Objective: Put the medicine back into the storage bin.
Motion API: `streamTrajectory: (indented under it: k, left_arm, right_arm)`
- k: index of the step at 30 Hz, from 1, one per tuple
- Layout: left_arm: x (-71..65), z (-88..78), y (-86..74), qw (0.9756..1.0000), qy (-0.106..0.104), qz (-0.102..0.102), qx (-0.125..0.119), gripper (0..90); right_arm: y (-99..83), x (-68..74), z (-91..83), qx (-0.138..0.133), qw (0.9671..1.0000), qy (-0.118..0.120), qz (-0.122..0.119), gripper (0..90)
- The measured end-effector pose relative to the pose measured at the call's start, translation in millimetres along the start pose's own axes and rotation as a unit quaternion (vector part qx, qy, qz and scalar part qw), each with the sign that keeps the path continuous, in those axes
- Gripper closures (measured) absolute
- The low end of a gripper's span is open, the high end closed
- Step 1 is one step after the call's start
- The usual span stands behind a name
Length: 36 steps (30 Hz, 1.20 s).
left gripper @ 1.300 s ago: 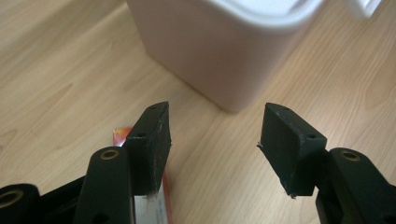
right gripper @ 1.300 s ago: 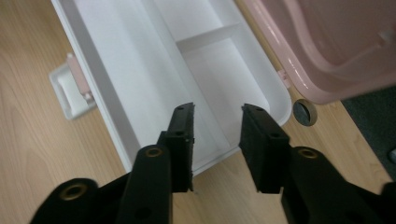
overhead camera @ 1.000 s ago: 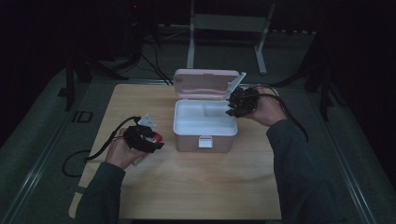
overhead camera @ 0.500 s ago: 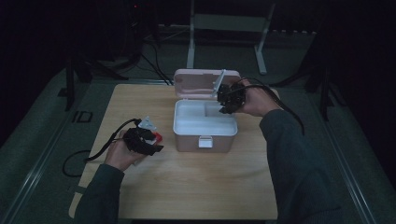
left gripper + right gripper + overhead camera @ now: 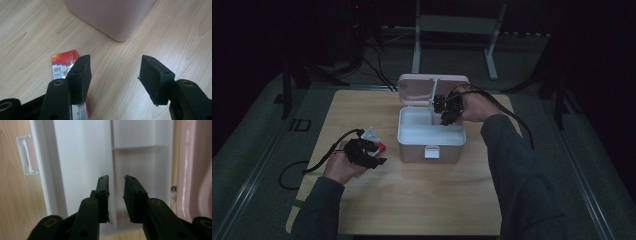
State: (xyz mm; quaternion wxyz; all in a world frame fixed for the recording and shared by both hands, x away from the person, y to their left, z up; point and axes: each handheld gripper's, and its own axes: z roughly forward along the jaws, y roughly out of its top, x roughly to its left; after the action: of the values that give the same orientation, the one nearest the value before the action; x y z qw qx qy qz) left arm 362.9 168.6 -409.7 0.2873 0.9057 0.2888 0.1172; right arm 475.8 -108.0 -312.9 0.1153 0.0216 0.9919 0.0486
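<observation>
A pink box (image 5: 429, 150) stands open mid-table, its lid (image 5: 419, 90) tipped back and a white tray (image 5: 75, 170) inside. My right gripper (image 5: 444, 117) hangs over the tray's back right part. Its jaws have just been closing and stand narrow but apart. They straddle a thin white dividing wall (image 5: 111, 157) of the tray, and a gap still shows beside it, so the right gripper (image 5: 116, 195) is open. My left gripper (image 5: 379, 157) rests low on the table left of the box. The left gripper (image 5: 115, 75) is open with only bare wood between its jaws. A red-and-white pack (image 5: 61, 66) lies beside its left jaw.
The box's white latch (image 5: 26, 155) sits on its front wall. A corner of the pink box (image 5: 112, 17) is close ahead of the left jaws. The wooden table (image 5: 422, 200) has free room in front. Cables trail off the left edge, and a metal stand (image 5: 452, 30) rises behind.
My right gripper has moved left and a little down, from the box's right rim to over the tray. Its jaws are narrower. The left gripper has stayed put.
</observation>
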Motion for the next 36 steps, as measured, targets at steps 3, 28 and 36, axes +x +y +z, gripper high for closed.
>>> streamTrajectory:
  k: [3, 28, 36]
  left_arm:
    - [0.1, -0.9, -0.6, 1.0, 0.001, 0.0, -0.001, 42.4]
    - [6.9, -1.9, -9.3, 0.9998, 0.012, -0.013, 0.009, 42.0]
    - [8.7, -5.3, -13.0, 0.9998, 0.013, -0.013, 0.009, 41.9]
  right_arm:
    - [9.0, 1.7, 6.8, 0.01, 0.9998, 0.001, -0.015, 76.7]
    - [35.8, -6.6, 24.8, 0.038, 0.9984, 0.027, -0.031, 80.0]
    - [38.8, -10.2, 26.7, 0.056, 0.9975, 0.026, -0.033, 80.1]
